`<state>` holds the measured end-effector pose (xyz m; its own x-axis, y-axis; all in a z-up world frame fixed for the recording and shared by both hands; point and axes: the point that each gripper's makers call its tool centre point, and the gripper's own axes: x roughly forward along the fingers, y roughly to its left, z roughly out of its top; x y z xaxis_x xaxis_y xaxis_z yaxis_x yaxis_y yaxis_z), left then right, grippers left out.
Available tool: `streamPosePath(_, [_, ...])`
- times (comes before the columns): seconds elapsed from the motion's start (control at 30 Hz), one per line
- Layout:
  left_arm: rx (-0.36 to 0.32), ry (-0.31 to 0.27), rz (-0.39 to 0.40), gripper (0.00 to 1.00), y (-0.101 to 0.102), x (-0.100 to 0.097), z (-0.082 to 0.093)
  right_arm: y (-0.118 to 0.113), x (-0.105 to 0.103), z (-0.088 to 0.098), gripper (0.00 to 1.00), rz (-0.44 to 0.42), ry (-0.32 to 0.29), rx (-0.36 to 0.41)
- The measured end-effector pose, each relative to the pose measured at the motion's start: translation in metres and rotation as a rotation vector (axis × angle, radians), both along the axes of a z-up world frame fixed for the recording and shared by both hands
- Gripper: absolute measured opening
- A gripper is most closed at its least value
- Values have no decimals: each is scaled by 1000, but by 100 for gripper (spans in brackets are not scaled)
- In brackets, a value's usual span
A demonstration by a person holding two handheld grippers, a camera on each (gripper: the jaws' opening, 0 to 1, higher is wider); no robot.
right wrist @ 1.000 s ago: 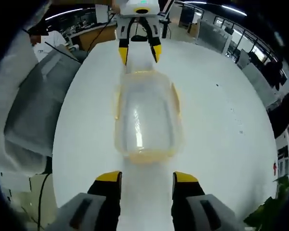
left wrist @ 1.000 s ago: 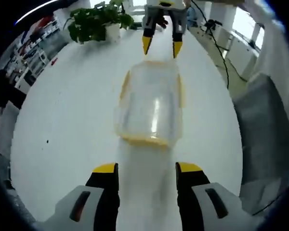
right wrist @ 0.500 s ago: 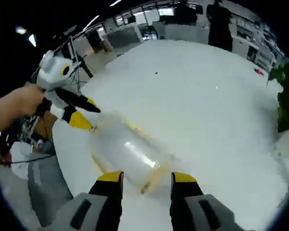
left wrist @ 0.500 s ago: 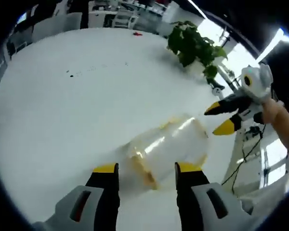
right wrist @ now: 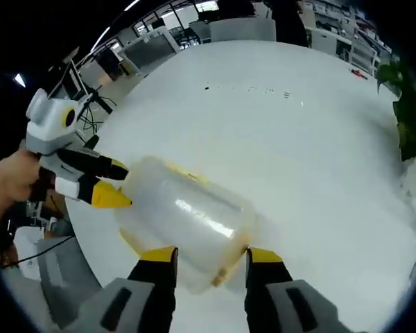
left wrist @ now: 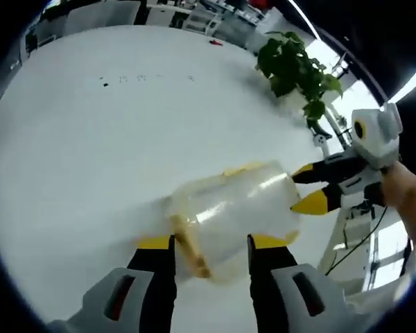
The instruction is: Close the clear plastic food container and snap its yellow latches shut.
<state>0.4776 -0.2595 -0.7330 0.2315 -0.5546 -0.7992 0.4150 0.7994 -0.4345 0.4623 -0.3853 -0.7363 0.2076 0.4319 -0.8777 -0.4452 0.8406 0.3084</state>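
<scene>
Closer now than half a second ago, the clear plastic food container with yellow latches [left wrist: 229, 211] lies on the round white table [left wrist: 90, 139] near a green potted plant [left wrist: 295, 66]; the left gripper [left wrist: 209, 243] brackets one end, jaws apart. In the right gripper view, the right gripper [right wrist: 204, 255] straddles the container's opposite end likewise.

Container [left wrist: 229, 208] latches blurred; potted plant [right wrist: 408, 104] cut off.

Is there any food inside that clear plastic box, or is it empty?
Empty, as far as shows: the white table reads straight through the clear plastic container with yellow latches, with nothing visible inside from either gripper view.
</scene>
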Motion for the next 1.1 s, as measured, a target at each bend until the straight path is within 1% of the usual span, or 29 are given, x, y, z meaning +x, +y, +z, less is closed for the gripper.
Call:
streamPosePath(0.07, [22, -7, -5, 35, 2, 0, -1, 0, 0, 0, 38, 1, -2, -11])
streamPosePath(0.13, [16, -4, 8, 36, 0, 1, -1, 1, -1, 1, 38, 4, 4, -23])
streamPosePath(0.23, [27, -12, 13, 37, -4, 3, -2, 1, 1, -1, 38, -3, 18, -40])
streamPosePath(0.37, [29, -12, 15, 36, -5, 7, -4, 1, 0, -1, 38, -17, 24, -51])
streamPosePath(0.4, [23, -2, 20, 35, -4, 8, -4, 2, 1, -1, 38, -7, 22, -54])
streamPosePath(0.43, [2, 30, 54, 34, -6, 6, -11, 2, 0, 0, 39, -18, 26, -58])
streamPosePath(0.5, [35, 9, 19, 34, -7, 5, -14, 3, 0, 0, 38, 2, 34, -68])
streamPosePath(0.57, [25, 24, 58, 34, -9, 7, -13, 2, 1, -2, 39, -14, 51, -47])
streamPosePath(0.6, [36, 7, 26, 34, -8, 7, -12, 1, 0, -2, 39, -13, 54, -39])
streamPosePath(0.63, [25, 16, 34, 34, -7, 8, -14, 1, -1, -2, 39, -17, 59, -27])
streamPosePath(0.67, [13, 22, 37, 34, -7, 9, -14, 3, -2, -3, 39, -35, 69, 0])
streamPosePath(0.7, [0, 33, 54, 35, -10, 8, -16, 4, -1, -4, 39, -56, 74, 5])
streamPosePath(0.73, [-13, 37, 76, 36, -12, 10, -14, 2, 15, -5, 40, -137, 14, -18])
streamPosePath(0.77, [-2, 29, 56, 36, -14, 10, -14, 4, 4, -4, 40, -50, 60, -12])
streamPosePath(0.8, [-2, 22, 56, 37, -14, 9, -13, 1, 5, -3, 39, -35, 53, -14])
streamPosePath(0.83, [4, 21, 58, 37, -15, 10, -12, 0, 6, -3, 39, -56, 45, 3])
streamPosePath(0.9, [-9, 19, 44, 38, -12, 10, -11, 1, 4, -3, 40, -53, 33, 7])
streamPosePath(0.97, [-17, 4, 37, 40, -12, 12, -10, 1, 3, -3, 42, -77, 35, 14])
streamPosePath(1.0, [-24, 2, 38, 40, -11, 9, -6, 2, 3, -1, 42, -73, 31, 9])
streamPosePath(1.07, [-39, -13, 32, 40, -10, 8, -2, 0, 7, 1, 43, -21, -29, -29])
streamPosePath(1.1, [-33, -26, 25, 39, -8, 9, 0, -5, 5, 2, 43, 11, -34, -79])
